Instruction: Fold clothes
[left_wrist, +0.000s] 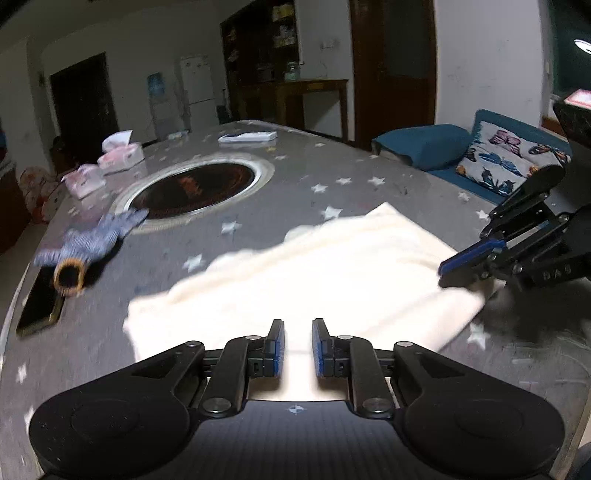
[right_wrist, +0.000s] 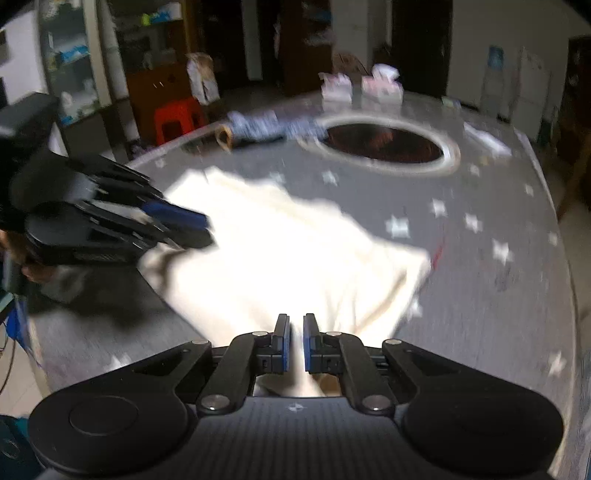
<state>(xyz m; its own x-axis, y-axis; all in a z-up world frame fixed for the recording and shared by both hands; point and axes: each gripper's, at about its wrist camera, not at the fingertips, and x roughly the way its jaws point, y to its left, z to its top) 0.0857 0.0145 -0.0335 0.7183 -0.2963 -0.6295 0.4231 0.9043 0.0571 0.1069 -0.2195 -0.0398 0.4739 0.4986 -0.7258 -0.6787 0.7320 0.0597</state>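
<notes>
While both grippers pinch cream cloth (left_wrist: 314, 273) at near tabletop (left_wrist: 369, 173) edge, left gripper (left_wrist: 298, 345) fingers narrow on hem, right gripper (right_wrist: 296, 341) fingers nearly closed on corner, likely dragging layer flat for fold.

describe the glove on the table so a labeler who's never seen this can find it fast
Start at the round dark cooktop set into the grey star-patterned table. The glove lies flat beside its rim, next to a dark phone. It is the only blue-and-white knit item, with a brown cuff; the cream garment nearby is plain and far larger.
</notes>
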